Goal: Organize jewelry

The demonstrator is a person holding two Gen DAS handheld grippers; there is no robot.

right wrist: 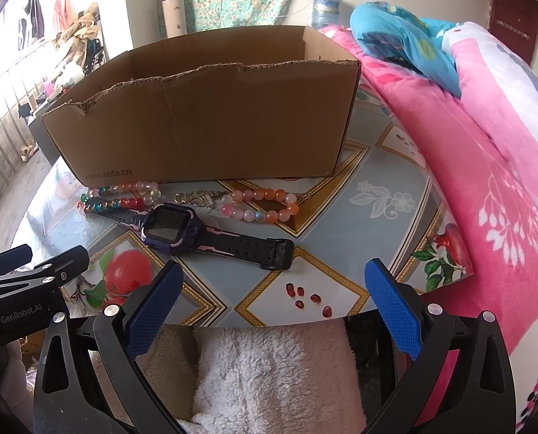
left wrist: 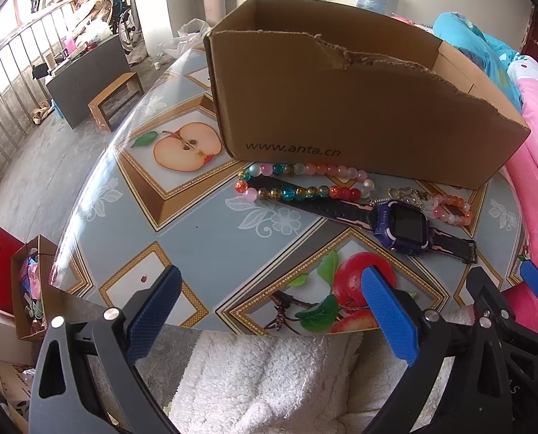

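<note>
A purple watch (right wrist: 169, 229) with a black strap is lying flat on the bench (right wrist: 341, 253), its long axis running left to right, before the cardboard box (right wrist: 204, 123). Both the left claw (left wrist: 269, 311) and right claw (right wrist: 274, 311) are gaping wide, gripping nothing.

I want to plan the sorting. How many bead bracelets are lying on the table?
2. The multicoloured bead bracelet lies by the cardboard box, partly over the watch strap. The pink-orange bead bracelet lies behind the watch, further right. The box may hide more.
</note>
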